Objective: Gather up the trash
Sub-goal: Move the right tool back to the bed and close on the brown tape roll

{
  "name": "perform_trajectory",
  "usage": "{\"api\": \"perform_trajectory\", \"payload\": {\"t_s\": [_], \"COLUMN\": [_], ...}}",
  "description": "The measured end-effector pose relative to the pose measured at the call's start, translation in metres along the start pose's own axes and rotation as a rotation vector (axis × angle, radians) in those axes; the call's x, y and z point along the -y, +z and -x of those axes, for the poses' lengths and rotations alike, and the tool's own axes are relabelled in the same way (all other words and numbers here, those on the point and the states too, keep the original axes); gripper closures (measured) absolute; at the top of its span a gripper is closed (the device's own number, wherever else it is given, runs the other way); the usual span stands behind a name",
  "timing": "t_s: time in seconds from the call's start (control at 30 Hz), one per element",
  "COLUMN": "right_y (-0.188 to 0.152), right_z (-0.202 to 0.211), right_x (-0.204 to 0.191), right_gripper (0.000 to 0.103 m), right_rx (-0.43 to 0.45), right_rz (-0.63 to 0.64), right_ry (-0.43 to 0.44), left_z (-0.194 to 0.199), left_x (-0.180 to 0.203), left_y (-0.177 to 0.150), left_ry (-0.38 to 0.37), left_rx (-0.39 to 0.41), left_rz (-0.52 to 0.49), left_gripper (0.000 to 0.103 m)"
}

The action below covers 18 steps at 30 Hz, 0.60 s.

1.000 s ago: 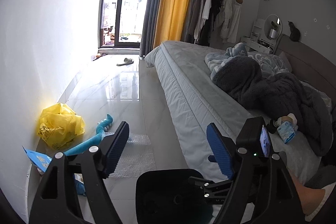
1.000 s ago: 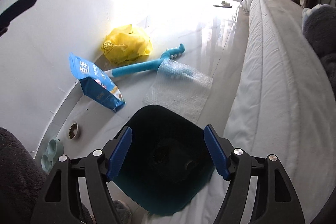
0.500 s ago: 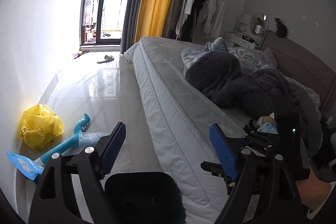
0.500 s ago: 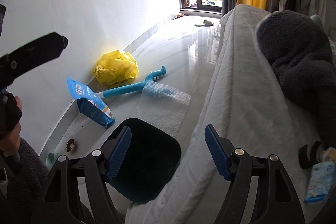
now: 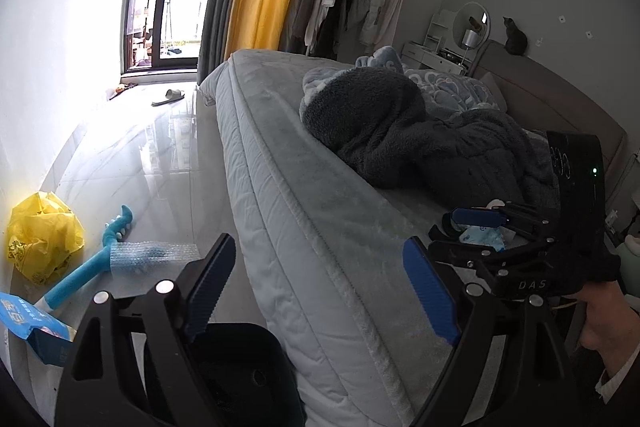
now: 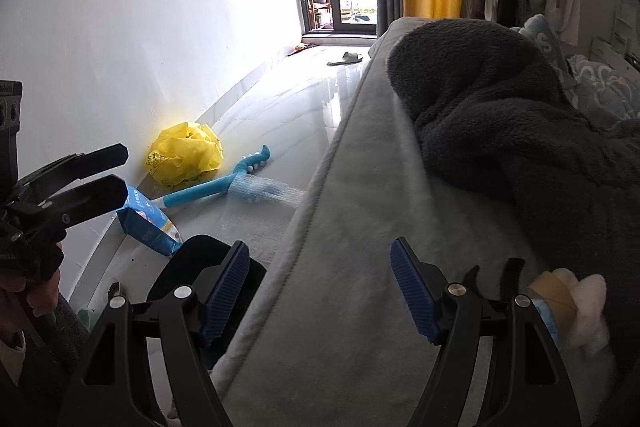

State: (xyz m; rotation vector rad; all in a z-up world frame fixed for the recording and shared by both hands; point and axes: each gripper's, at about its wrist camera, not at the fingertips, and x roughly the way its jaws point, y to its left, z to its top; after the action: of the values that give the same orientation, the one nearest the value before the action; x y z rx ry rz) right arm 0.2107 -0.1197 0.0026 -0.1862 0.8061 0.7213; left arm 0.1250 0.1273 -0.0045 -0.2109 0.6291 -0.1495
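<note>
Trash: bubble wrap point(image 6: 264, 191) flat on floor at 11 o'clock of my right gripper point(image 6: 320, 291), long axis toward bed edge point(image 6: 320, 187) | tissue wad point(image 6: 580, 303) on bed at 3 | bin point(image 6: 192, 267) at 9, contents unseen | my left gripper point(image 5: 316, 285) jaws just widening, empty | right released, empty

Glossy pale tile floor point(image 5: 160, 163): crumpled yellow bag point(image 5: 42, 235) by wall, blue long-handled brush point(image 5: 92, 259) beside it, bubble wrap sheet point(image 5: 148, 257) across brush handle, blue pouch point(image 6: 146, 225), black bin point(image 5: 240, 371) against bed, slipper point(image 5: 168, 97) near window. Bed point(image 5: 304, 227): dark fleece blanket point(image 5: 404, 135), pale blue packet point(image 5: 482, 237) near edge.
</note>
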Motion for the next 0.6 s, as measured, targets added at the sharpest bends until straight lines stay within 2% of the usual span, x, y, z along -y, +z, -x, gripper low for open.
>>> {"api": "perform_trajectory", "payload": {"t_s": [0.23, 0.6], "right_y": [-0.007, -0.020], "right_z": [0.023, 0.031], "right_x": [0.056, 0.113], "right_gripper": [0.028, 0.028], "right_rx": [0.019, 0.009], "right_rz": [-0.045, -0.045], "right_ry": [-0.074, -0.148], "left_z": [-0.018, -0.067], "left_x": [0.021, 0.080], "left_y": [0.001, -0.010], "left_ry": [-0.060, -0.114], "left_rx": [-0.011, -0.094], "left_rz": [0.046, -0.047], "left_gripper": [0.010, 0.010]}}
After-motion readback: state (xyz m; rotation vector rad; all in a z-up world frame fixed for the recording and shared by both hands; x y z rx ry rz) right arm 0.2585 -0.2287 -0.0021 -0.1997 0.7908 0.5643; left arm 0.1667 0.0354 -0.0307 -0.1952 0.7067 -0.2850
